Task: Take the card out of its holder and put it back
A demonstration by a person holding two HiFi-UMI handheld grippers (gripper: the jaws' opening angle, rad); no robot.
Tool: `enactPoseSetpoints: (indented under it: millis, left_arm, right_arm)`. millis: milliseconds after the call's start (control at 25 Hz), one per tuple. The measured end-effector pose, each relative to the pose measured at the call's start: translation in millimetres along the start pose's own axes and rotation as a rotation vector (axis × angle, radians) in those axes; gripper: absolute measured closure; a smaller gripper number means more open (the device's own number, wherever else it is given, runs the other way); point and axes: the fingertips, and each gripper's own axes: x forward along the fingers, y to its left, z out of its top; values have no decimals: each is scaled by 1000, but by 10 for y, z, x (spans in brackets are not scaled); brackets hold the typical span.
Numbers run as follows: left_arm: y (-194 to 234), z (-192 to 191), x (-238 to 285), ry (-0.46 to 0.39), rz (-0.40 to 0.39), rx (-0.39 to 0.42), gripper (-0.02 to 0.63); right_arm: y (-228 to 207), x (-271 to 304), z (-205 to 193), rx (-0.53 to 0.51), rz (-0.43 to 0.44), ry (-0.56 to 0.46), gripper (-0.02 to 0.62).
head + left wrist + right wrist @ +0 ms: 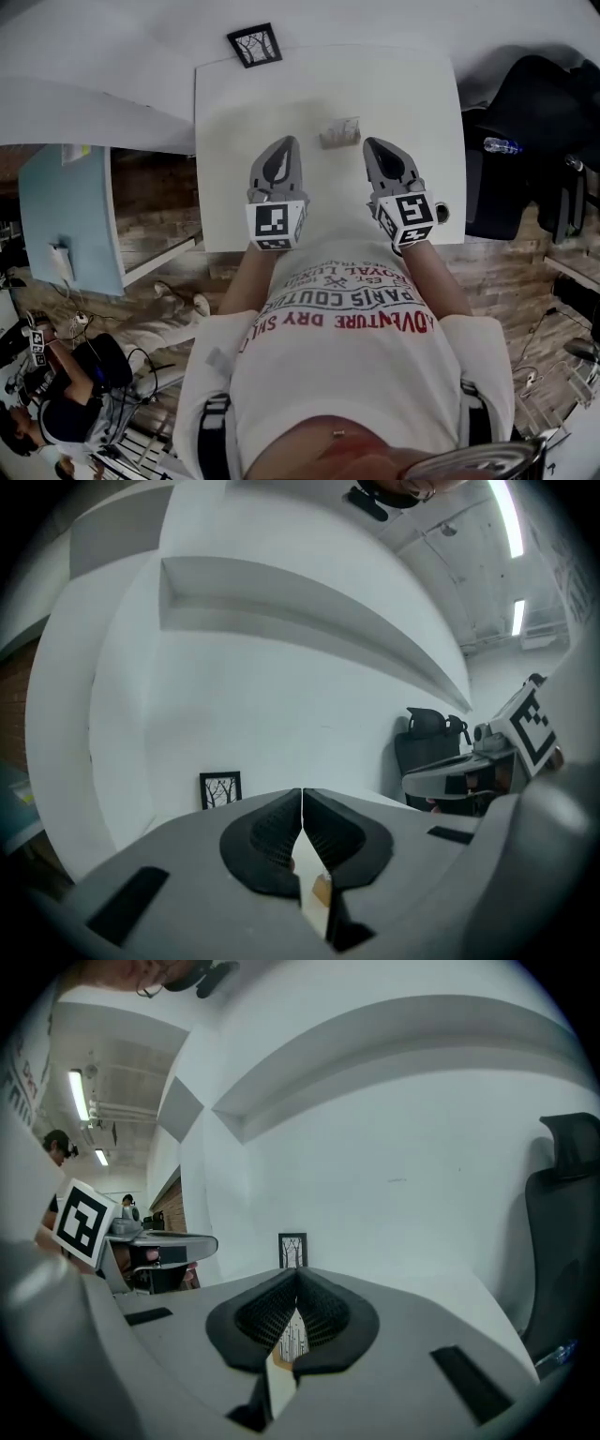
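Card holder: I see it (pixel 339 137) standing on the white table (pixel 234 141), far of centre, with the card (pixel 292 1340) upright in it.
Left gripper: the left gripper (pixel 291 142) sits just left of the holder and near it. Its pads meet tip to tip with nothing gripped.
Right gripper: the right gripper (pixel 369 143) sits just right of the holder. Its jaws are also pressed together and empty.
In my way: each gripper's grey body fills the lower half of its own view. I get the card only through the slit under the right pads (pixel 274 1316).
Beyond the holder: a small black picture frame (pixel 254 44) at the table's far edge.
Right of the holder: a black chair (pixel 530 112), off the table, with a clear bottle (pixel 502 145) on it.
Left of the holder: a pale blue panel (pixel 66 211), well apart.
Writing: my shirt (pixel 347 319) shows, upside down, "PARIS COUTU", "ADVENTURE" and "DRY". The card has thin dark lines, too small to read.
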Motion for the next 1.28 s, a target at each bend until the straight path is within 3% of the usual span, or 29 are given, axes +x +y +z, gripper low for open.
enactPoseSetpoints:
  millis: [240,480,680,1280]
  left_arm:
    - [-195,105,-51,-3,-36,-31,577]
    - [-154,38,-72,25,-15,-80,577]
    - [-146,22,-85,43,5,-70,577]
    - [-300,-42,-13,57,-37,-55,575]
  right_arm:
    - [-34,-29,43,-46,-50,-1,575]
    - [-58,-79,44,-74,-70,9,575]
    - [-27,-96,17,-81,-63,25,574]
    - [-102,-133,-59,-72,-74,55,575]
